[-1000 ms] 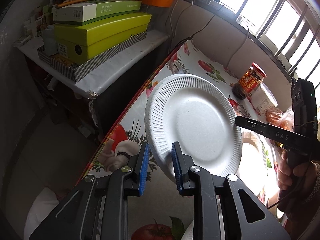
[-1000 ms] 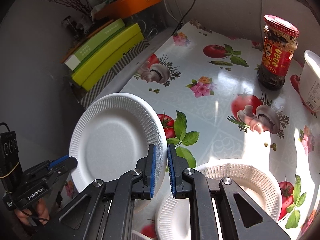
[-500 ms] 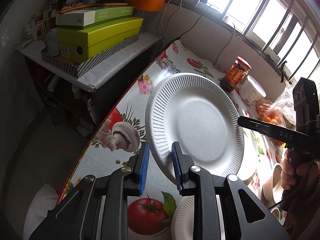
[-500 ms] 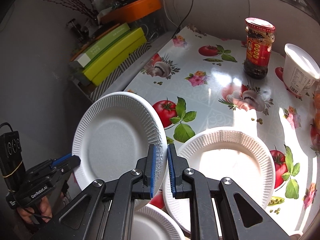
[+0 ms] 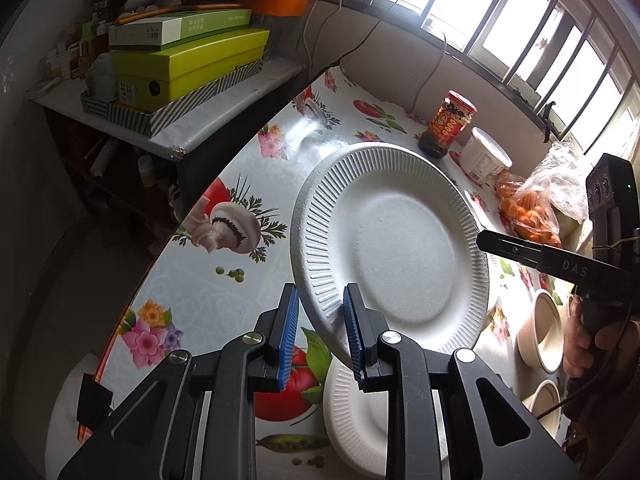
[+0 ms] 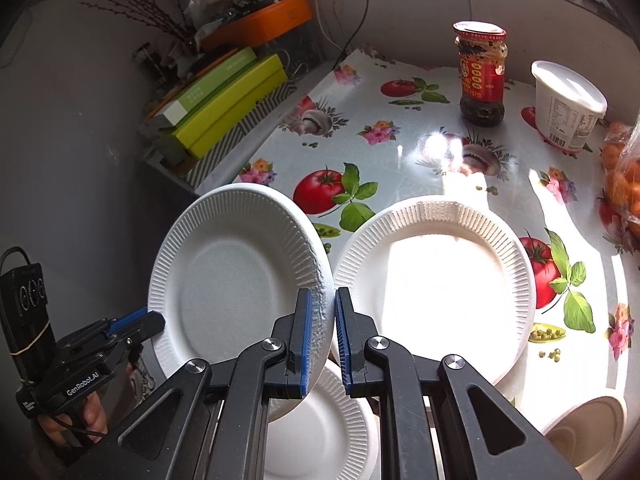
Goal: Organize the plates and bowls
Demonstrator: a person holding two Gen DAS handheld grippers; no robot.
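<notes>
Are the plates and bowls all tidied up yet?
Not yet. One white plate is in the air, pinched by both the right gripper and the left gripper. A big plate and a smaller plate lie apart on the table, not stacked. The bowls sit off to the side. No finished pile shows.

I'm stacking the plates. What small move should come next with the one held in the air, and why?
Probably carry the held plate sideways over the large plate on the table. Both the left gripper and right gripper pinch its rim, it hangs tilted and clear of the table, and that plate lies bare.
</notes>
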